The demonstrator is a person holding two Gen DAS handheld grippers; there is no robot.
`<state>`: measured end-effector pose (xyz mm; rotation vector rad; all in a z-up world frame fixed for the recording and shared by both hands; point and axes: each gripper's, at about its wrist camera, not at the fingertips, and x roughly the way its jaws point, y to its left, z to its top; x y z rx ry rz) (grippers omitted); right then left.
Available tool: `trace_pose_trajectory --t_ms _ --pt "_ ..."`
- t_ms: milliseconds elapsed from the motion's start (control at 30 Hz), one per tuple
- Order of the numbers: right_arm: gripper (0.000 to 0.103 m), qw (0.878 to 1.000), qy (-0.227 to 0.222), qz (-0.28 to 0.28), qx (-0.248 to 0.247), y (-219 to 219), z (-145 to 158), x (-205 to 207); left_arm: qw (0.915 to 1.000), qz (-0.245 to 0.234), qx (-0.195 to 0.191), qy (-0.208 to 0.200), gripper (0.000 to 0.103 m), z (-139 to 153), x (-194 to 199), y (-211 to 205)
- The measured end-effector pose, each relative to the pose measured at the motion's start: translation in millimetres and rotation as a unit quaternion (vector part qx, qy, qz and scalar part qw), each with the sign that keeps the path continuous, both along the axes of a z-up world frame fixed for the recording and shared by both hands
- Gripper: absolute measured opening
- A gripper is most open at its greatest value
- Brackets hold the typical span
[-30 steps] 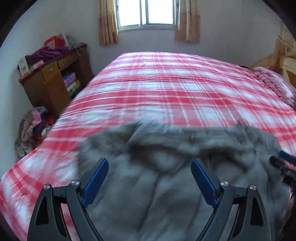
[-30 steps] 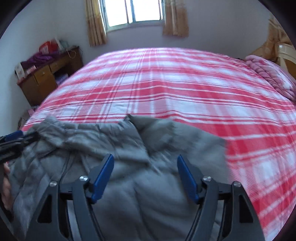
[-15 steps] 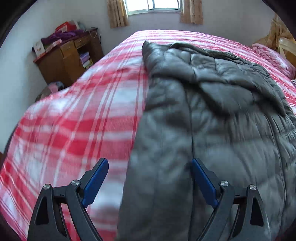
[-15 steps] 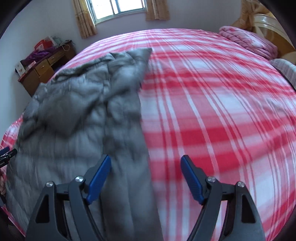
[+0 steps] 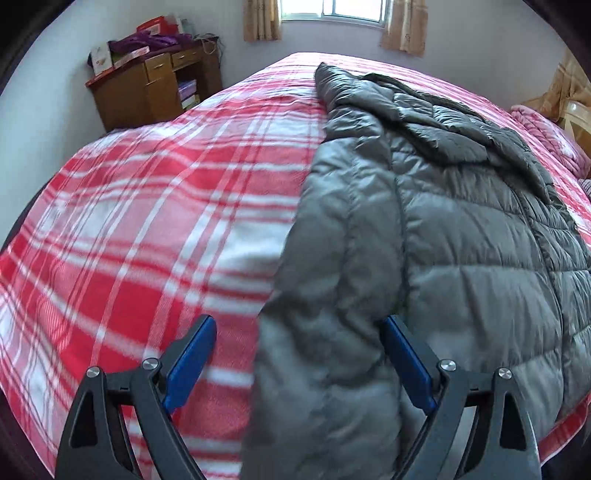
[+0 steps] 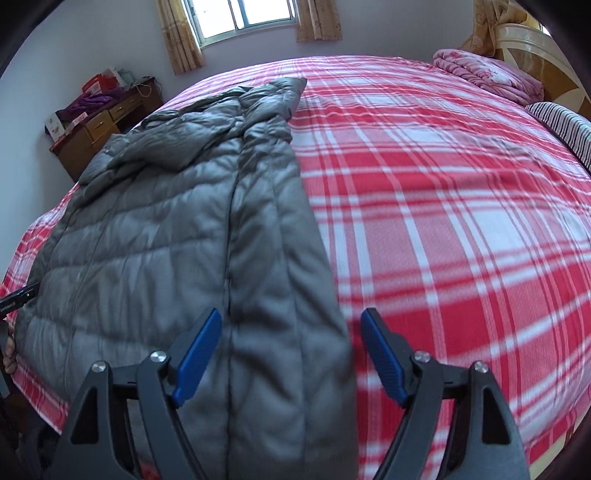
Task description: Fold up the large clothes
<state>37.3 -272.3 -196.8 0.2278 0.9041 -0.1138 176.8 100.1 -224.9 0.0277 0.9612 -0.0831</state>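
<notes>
A grey quilted puffer jacket (image 5: 443,221) lies stretched out lengthwise on the red-and-white plaid bed (image 5: 147,221), hood end toward the window. My left gripper (image 5: 297,325) hovers open over the jacket's left side, with that long padded edge running between its blue pads untouched. In the right wrist view the jacket (image 6: 166,240) fills the left half of the bed (image 6: 443,221). My right gripper (image 6: 292,315) stands open over the jacket's right edge, pads apart from the cloth. The left gripper's tip (image 6: 18,299) and a hand (image 6: 9,354) show at the far left.
A wooden desk (image 5: 147,88) piled with boxes and clothes stands left of the bed, under the window (image 5: 332,9). A folded pink quilt (image 6: 487,77), a striped pillow (image 6: 561,125) and the headboard (image 6: 524,40) lie at the right. Bare plaid sheet flanks the jacket.
The jacket, bunched and blurred under both grippers a second ago, now lies spread out long. Both grippers have swung apart and lower to its two side edges, still open.
</notes>
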Motion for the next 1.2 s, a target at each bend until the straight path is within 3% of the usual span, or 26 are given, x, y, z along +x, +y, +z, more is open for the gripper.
trace_pose_trajectory --t_ms 67,133,200,233,267,333,400,533,667,800,900,967,1200 --pt "0.078 1.000 0.000 0.007 -0.001 3.3 -1.7 -10.7 0.9999 0.005 -0.013 0.004 0.091 -2.4 -7.3 7.5" --pt "0.067 1.000 0.000 0.016 -0.005 8.6 -4.5 -18.9 0.9996 0.001 -0.025 0.008 0.090 -4.3 -11.7 8.7" --pt "0.047 1.000 -0.002 0.027 -0.003 11.8 -6.7 -22.6 0.9986 -0.016 -0.048 0.016 0.064 -4.4 -15.6 5.1" --pt "0.038 0.999 -0.004 0.033 0.008 12.1 -6.8 -23.3 0.9969 -0.028 -0.069 0.023 0.039 -4.3 -17.1 4.1" --pt "0.019 0.999 -0.006 0.044 0.027 12.7 -6.2 -22.9 0.9962 -0.035 -0.076 0.025 0.021 -2.1 -18.9 1.7" --pt "0.015 0.997 -0.014 0.052 0.048 16.2 -3.1 -24.7 0.9947 -0.055 -0.085 0.020 0.008 7.7 -24.0 -3.6" --pt "0.011 0.997 -0.030 0.056 0.039 20.8 6.7 -29.3 0.9941 -0.063 -0.088 0.000 0.005 24.1 -32.4 -3.7" --pt "0.009 0.992 -0.087 0.065 0.063 17.8 45.3 -47.8 0.9843 -0.081 -0.147 -0.055 0.004 82.4 -55.1 11.4" --pt "0.009 0.980 -0.162 0.077 0.083 16.1 107.9 -78.4 0.9653 -0.099 -0.209 -0.122 0.004 156.8 -86.8 32.0" --pt "0.009 0.965 -0.236 0.086 0.071 19.2 163.7 -102.5 0.9566 -0.106 -0.215 -0.166 0.004 198.7 -91.4 37.3" --pt "0.008 0.960 -0.265 0.077 0.054 18.1 184.9 -93.8 0.9620 -0.104 -0.201 -0.153 0.004 193.2 -51.1 27.6" --pt "0.008 0.962 -0.262 0.063 0.054 10.2 186.5 -65.6 0.9679 -0.098 -0.188 -0.135 0.004 180.9 -16.3 20.2" --pt "0.008 0.974 -0.216 0.005 0.068 -7.8 150.0 74.6 0.9821 -0.064 -0.152 -0.091 0.005 129.8 100.6 -6.7"
